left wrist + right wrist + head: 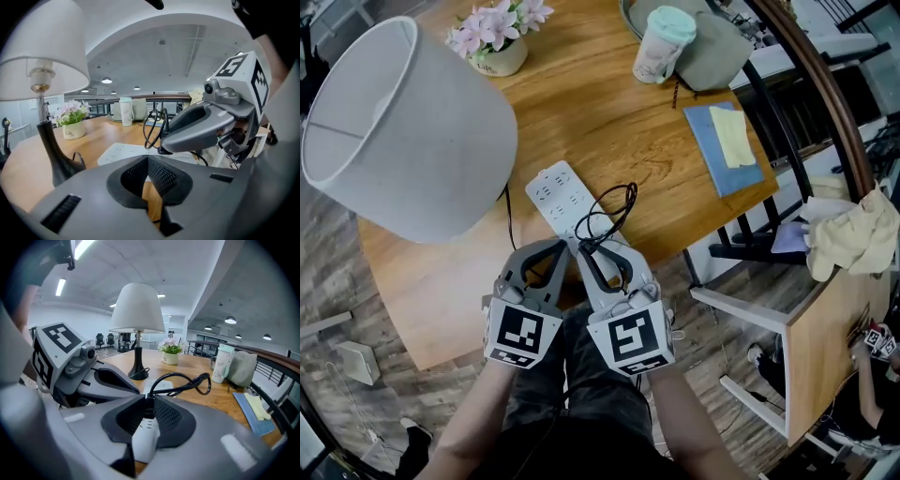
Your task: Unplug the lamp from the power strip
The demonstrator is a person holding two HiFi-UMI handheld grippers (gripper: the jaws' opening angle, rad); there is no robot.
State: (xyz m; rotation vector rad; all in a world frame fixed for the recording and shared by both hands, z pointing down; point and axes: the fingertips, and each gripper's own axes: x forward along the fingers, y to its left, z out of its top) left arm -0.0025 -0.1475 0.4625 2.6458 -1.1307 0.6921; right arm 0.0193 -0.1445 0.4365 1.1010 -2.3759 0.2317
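Right claw (584, 251) pinches plug (149, 409) at nr end of power strip (551, 192), which runs fwd toward lamp (403, 131); left claw (148, 159) pressed together alongside.

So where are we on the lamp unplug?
Done: right hand-held gripper is clamped on the black lamp plug. In hand: plug still looks seated in the white power strip; left hand-held gripper sits shut beside it. Left: pull it out.
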